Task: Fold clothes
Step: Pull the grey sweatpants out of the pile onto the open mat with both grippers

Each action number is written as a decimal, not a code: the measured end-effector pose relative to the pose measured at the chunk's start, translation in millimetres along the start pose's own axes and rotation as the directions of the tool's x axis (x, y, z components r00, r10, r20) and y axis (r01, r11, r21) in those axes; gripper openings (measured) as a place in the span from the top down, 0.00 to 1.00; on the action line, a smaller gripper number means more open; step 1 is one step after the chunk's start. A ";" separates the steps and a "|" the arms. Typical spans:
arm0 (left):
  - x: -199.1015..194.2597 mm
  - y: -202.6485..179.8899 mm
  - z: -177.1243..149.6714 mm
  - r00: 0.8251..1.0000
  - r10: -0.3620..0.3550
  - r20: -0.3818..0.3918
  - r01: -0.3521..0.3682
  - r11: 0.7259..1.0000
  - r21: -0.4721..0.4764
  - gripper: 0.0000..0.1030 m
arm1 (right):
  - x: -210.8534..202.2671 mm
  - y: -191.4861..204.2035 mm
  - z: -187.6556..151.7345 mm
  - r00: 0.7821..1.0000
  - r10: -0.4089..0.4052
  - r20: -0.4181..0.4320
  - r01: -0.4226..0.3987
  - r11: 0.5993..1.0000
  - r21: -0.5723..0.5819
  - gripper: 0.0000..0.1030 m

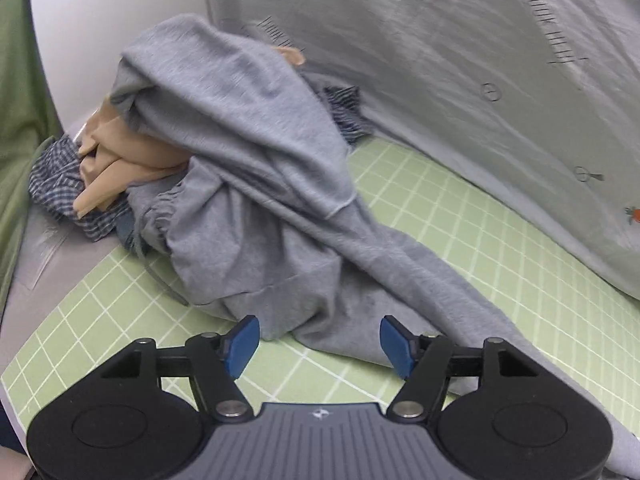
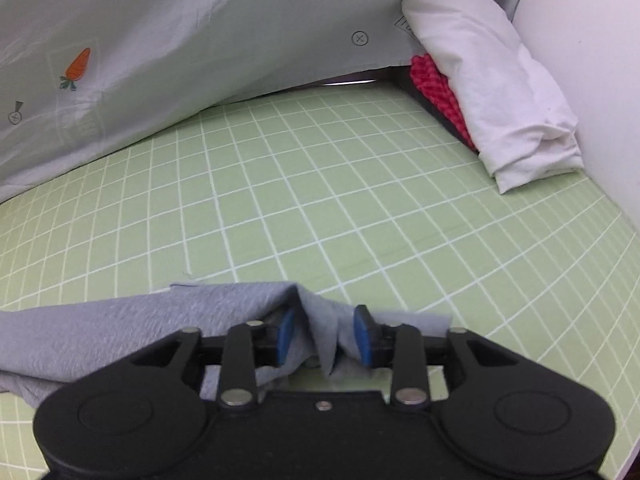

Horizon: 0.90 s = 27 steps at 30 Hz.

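While your left claw stands apart with nothing between its pads, the grey garment lies just ahead of it on the green mat, heaped over tan and checked clothes. It looks soft, light and floppy, so pinch a hem or corner rather than the bulk. Your right claw is apart too, a loose grey fold between its pads; folded clothes sit far beyond.

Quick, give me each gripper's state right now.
Left gripper: open, holding nothing; grey garment lies just ahead.
Right gripper: open; a fold of the grey garment sits between the jaws, not pressed.
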<state>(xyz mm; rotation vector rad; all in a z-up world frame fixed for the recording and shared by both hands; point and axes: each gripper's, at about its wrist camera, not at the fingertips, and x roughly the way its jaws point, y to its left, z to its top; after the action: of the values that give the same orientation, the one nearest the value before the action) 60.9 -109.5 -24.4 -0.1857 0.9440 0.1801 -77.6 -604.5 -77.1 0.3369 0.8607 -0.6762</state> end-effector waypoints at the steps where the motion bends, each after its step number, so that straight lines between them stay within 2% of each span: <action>1: 10.1 8.3 0.8 0.999 0.026 -0.024 -0.026 1.000 -0.016 0.35 | -0.4 4.2 -4.2 1.000 0.009 -0.006 -0.009 1.000 0.020 0.41; 2: 19.9 16.3 1.2 0.998 0.049 -0.048 -0.051 0.998 -0.031 0.34 | -1.3 8.8 -8.4 1.000 0.012 -0.018 -0.011 0.999 0.041 0.30; 4: 34.1 30.1 -0.1 0.995 0.058 -0.079 -0.063 0.996 -0.061 0.33 | -2.9 16.7 -15.6 0.999 0.020 -0.047 -0.017 0.998 0.062 0.23; 8: 56.1 47.1 4.5 0.995 0.043 -0.090 -0.053 0.993 -0.104 0.28 | 4.5 24.6 -23.1 0.994 0.040 -0.103 -0.031 0.996 0.089 0.20; 11: 72.2 53.0 13.2 0.995 0.039 -0.093 -0.051 0.990 -0.132 0.28 | 16.8 23.9 -20.2 0.988 0.026 -0.152 -0.006 0.991 0.130 0.20; 14: 86.1 56.4 22.6 0.995 0.043 -0.086 -0.057 0.983 -0.176 0.28 | 23.7 24.2 -15.8 0.987 -0.009 -0.163 0.030 0.991 0.130 0.17; 16: 95.6 58.0 28.7 0.995 0.044 -0.086 -0.061 0.977 -0.203 0.33 | 28.7 22.2 -13.8 0.984 -0.010 -0.177 0.037 0.989 0.146 0.17; 17: 100.1 58.3 30.9 0.995 0.037 -0.090 -0.055 0.976 -0.209 0.44 | 30.0 21.2 -13.5 0.984 -0.004 -0.180 0.032 0.988 0.153 0.19; 18: 104.0 58.1 32.8 0.995 0.029 -0.100 -0.049 0.978 -0.204 0.64 | 30.3 20.4 -13.4 0.984 0.006 -0.180 0.023 0.987 0.158 0.22; 19: 107.9 58.0 34.5 0.994 0.023 -0.109 -0.045 0.979 -0.200 0.76 | 30.7 19.5 -13.4 0.984 0.016 -0.180 0.014 0.987 0.163 0.33; 20: 110.7 58.0 35.8 0.993 0.026 -0.117 -0.048 0.980 -0.195 0.84 | 31.0 18.7 -13.4 0.983 0.025 -0.180 0.005 0.986 0.168 0.44; 21: 111.2 57.4 36.3 0.993 0.020 -0.116 -0.042 0.981 -0.192 0.86 | 31.3 19.6 -13.0 0.984 0.027 -0.178 0.000 0.989 0.148 0.55; 23: 108.4 53.9 34.7 0.994 0.024 -0.110 -0.042 0.985 -0.167 0.90 | 29.7 22.1 -12.8 0.985 0.037 -0.169 -0.020 0.995 0.099 0.86; 24: 105.3 51.5 32.5 0.994 0.026 -0.105 -0.042 0.988 -0.150 0.94 | 28.1 21.4 -13.2 0.986 0.039 -0.162 -0.023 0.995 0.099 0.89; 27: 90.0 44.9 23.5 0.996 0.030 -0.082 -0.038 0.994 -0.100 0.95 | 20.9 14.3 -15.0 0.990 0.004 -0.139 0.009 0.996 0.090 0.93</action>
<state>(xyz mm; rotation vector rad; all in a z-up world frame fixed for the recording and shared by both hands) 120.5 -53.9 -87.9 -0.2722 1.0196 0.2541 -67.1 -594.4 -102.7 0.4686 0.9653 -0.7013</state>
